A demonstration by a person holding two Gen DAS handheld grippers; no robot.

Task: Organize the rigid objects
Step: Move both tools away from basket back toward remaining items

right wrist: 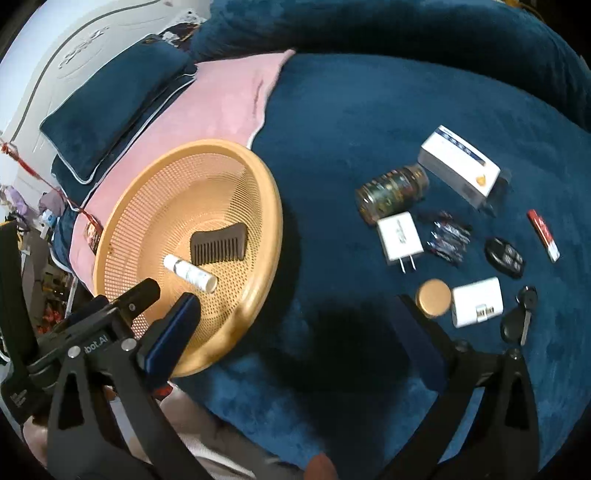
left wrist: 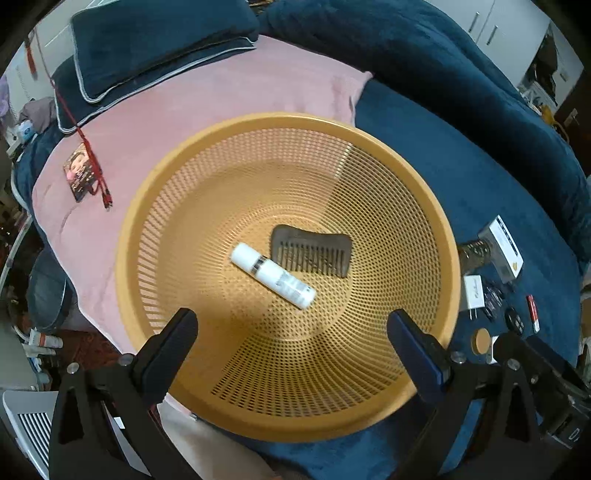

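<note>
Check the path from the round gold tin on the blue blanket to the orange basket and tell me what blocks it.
Nothing visible blocks it. Between the round gold tin and the orange basket lies only bare blue blanket. The other loose items sit beside or beyond the tin. The open right gripper is empty.

You are working over a bed covered by a dark blue plush blanket [right wrist: 369,110], with a pink blanket [left wrist: 184,110] laid across its left part. Two dark blue pillows [left wrist: 155,40] with pale piping are stacked near a white headboard [right wrist: 74,48]. White cabinet doors [left wrist: 491,22] with metal handles stand behind the bed. Clutter lies on the floor at left.
</note>
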